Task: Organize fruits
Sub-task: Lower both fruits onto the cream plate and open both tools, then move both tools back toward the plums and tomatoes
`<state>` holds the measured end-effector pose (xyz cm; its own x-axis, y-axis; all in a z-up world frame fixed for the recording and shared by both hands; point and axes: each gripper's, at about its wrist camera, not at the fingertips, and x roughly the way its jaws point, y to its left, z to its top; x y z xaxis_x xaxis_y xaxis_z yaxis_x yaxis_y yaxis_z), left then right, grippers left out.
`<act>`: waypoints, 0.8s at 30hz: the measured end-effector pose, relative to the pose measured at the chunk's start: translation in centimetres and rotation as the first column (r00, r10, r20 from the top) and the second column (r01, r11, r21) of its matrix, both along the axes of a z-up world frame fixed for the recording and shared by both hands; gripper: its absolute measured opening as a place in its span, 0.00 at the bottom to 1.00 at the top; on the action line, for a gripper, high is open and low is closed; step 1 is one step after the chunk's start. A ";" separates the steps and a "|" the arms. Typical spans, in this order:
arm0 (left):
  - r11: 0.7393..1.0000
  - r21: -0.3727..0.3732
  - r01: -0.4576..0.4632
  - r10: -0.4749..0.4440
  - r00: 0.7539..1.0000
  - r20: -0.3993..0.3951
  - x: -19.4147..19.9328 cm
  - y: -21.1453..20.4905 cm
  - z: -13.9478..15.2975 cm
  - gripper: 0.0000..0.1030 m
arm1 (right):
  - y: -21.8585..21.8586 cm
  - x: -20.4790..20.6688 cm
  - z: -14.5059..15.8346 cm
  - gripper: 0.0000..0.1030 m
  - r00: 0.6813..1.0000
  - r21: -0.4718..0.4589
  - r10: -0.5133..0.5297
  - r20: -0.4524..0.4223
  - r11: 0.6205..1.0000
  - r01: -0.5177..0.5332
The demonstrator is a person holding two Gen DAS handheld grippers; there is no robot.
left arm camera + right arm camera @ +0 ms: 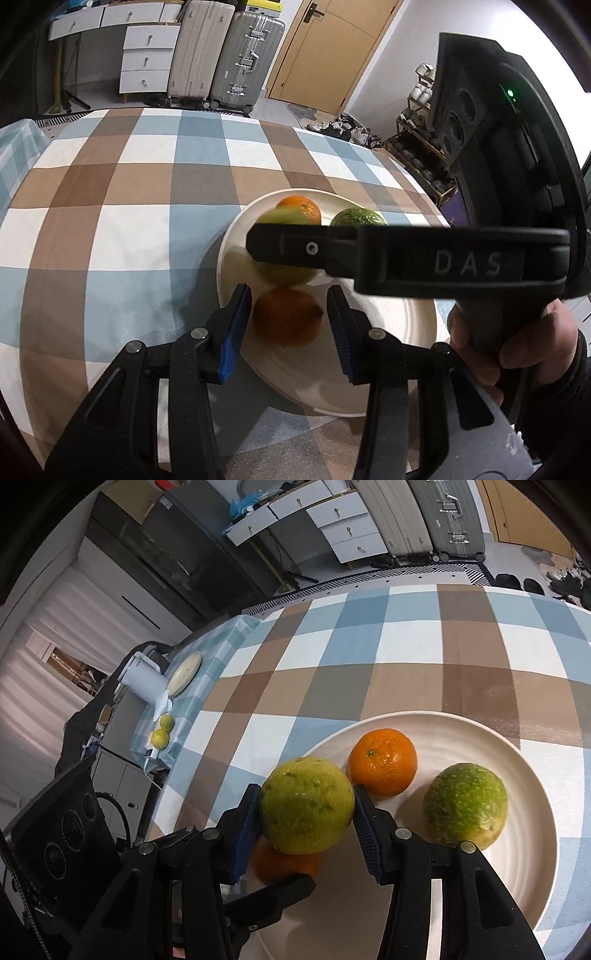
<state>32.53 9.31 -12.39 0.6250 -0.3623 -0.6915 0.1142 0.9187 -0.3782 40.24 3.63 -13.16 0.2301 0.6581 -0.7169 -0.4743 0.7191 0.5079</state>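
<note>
Right claw [306,812] gripping yellow-green fruit [306,805] over plate [480,731]; left claw [288,321] straddling orange [286,317], pads looking just clear, released. Risking fruits colliding below and rolling off.

One legible marking from my seat: the pale capitals "D A S", widely spaced, on the side of the right gripper [255,245] body where it crosses the left wrist view. Nothing else reads; labels on the distant boxes in the right wrist view are too small to make out.
</note>
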 end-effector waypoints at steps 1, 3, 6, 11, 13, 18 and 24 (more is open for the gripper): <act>1.000 0.008 -0.004 0.004 1.000 0.000 0.0 0.0 0.1 0.42 | -0.1 -0.1 0.0 0.51 1.000 -0.005 -0.005 0.004 1.000 0.005; 1.000 0.002 0.000 0.000 1.000 0.009 -0.2 0.0 0.5 0.51 | -0.3 -0.2 0.1 0.54 1.000 0.005 -0.007 -0.004 1.000 0.007; 1.000 0.025 -0.014 0.013 1.000 0.025 -0.9 -0.2 1.1 0.68 | -1.4 -1.0 0.7 0.64 1.000 0.036 -0.026 0.004 0.999 0.026; 0.999 0.031 -0.044 0.043 0.998 0.046 -2.5 0.0 2.5 0.74 | -4.1 -3.4 2.5 0.71 0.997 0.094 -0.059 0.048 0.994 0.054; 0.998 0.031 -0.052 0.050 0.997 0.053 -3.3 0.0 3.1 0.75 | -5.4 -4.7 3.1 0.80 0.994 0.103 -0.088 0.069 0.991 0.081; 0.995 0.048 -0.085 0.081 0.994 0.073 -5.6 -0.3 4.8 0.79 | -8.8 -8.9 5.2 0.86 0.970 0.103 -0.161 0.185 0.984 0.143; 0.989 0.096 -0.110 0.101 0.991 0.093 -9.0 -1.3 6.8 0.84 | -12.0 -14.2 7.3 0.99 0.924 0.108 -0.229 0.305 0.973 0.205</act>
<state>23.51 7.97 -5.58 0.7157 -0.2227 -0.6620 0.0432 0.9601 -0.2762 26.06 -8.35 -5.82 0.5783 0.6143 -0.5369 -0.4544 0.7891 0.4134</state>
